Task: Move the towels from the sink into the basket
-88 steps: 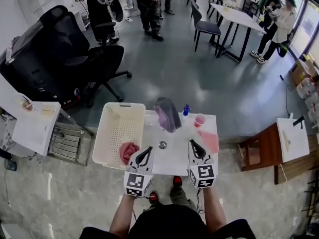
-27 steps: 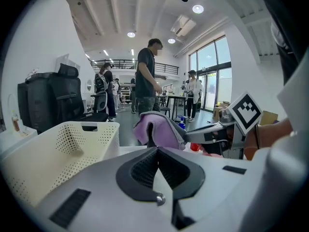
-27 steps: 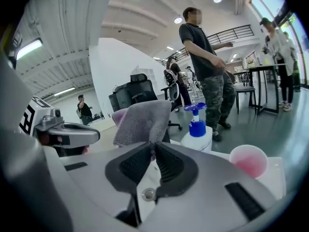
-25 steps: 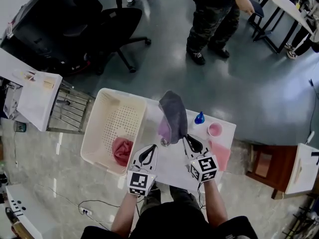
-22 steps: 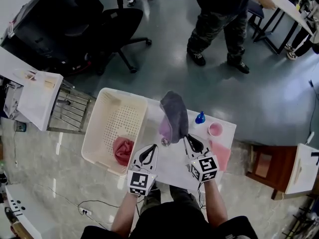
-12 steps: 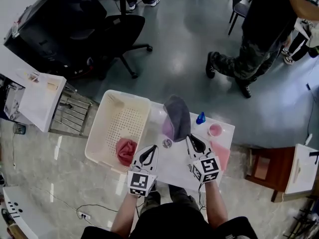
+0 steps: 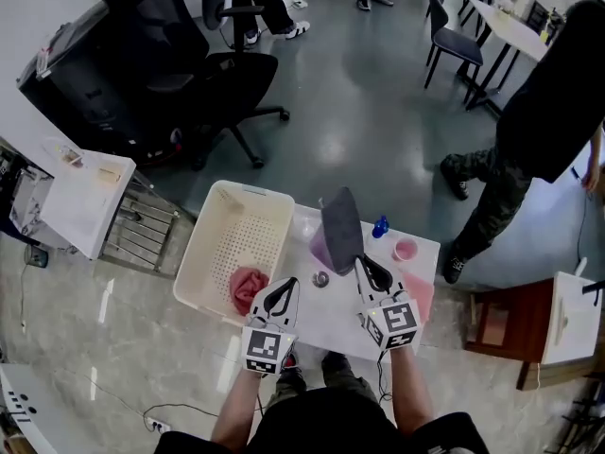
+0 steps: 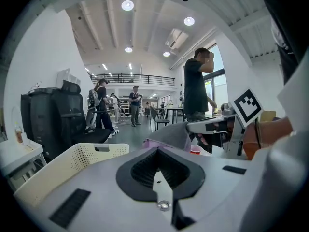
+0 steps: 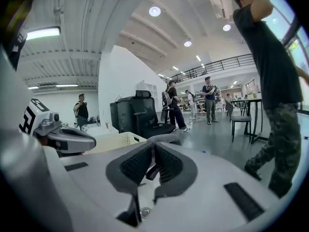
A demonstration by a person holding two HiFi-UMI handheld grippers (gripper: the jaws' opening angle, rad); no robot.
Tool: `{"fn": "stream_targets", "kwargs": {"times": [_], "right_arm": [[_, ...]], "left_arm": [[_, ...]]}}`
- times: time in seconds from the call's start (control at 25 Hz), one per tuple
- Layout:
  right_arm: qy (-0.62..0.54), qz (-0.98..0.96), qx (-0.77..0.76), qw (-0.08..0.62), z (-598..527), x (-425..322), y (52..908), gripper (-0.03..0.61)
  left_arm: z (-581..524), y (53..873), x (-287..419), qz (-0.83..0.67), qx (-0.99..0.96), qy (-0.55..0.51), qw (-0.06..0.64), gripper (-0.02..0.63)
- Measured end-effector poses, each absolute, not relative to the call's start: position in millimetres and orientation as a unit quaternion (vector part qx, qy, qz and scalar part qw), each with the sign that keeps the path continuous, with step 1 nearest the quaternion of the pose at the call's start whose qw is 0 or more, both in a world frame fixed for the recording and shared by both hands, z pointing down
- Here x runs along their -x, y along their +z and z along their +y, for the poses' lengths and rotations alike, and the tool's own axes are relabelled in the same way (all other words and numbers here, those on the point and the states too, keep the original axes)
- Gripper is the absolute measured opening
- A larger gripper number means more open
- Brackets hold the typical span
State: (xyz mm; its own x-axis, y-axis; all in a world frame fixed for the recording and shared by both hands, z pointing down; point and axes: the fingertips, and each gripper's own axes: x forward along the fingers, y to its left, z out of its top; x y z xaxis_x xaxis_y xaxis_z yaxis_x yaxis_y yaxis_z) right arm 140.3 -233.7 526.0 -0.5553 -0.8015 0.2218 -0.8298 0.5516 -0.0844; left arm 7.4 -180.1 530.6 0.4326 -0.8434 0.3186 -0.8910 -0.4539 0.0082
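My right gripper [image 7: 362,265] is shut on a grey towel [image 7: 341,230], which stands lifted over the white sink top [image 7: 331,315]. In the right gripper view a fold of the grey towel [image 9: 162,139] lies over the fingertips, with dark cloth pinched between the pads. A purple towel [image 7: 319,251] hangs just under the grey one, near the drain [image 7: 320,279]. One red towel [image 7: 248,288] lies in the white basket [image 7: 227,239] to the left. My left gripper [image 7: 282,289] hovers at the sink's front left, shut and holding nothing.
A pink cup [image 7: 405,250] and a blue bottle [image 7: 380,226] stand at the sink's back right, and a pink cloth [image 7: 422,297] lies on its right edge. A person in camouflage trousers [image 7: 492,206] stands to the right. A black office chair [image 7: 180,74] is behind the basket.
Both grippers have risen, and the grey towel has come up higher out of the sink with the right one. The person behind has walked off to the right.
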Motion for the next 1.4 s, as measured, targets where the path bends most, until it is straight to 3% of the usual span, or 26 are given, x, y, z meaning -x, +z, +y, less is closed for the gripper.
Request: {"fn": "stream_targets", "kwargs": {"times": [0.92, 1.4], "right_arm": [[-0.022, -0.891, -0.452, 0.043, -206.1, -65.3, 417.5, 0.044], [-0.055, -0.923, -0.38, 0.012, -182.6, 18.3, 382.9, 0.044]], "left_arm": [[-131.6, 454.3, 89.4, -0.574, -0.813, 0.09, 0.032, 0.006], [-91.8, 447.0, 165.8, -0.642, -0.762, 0.085, 0.028, 0.008]]}}
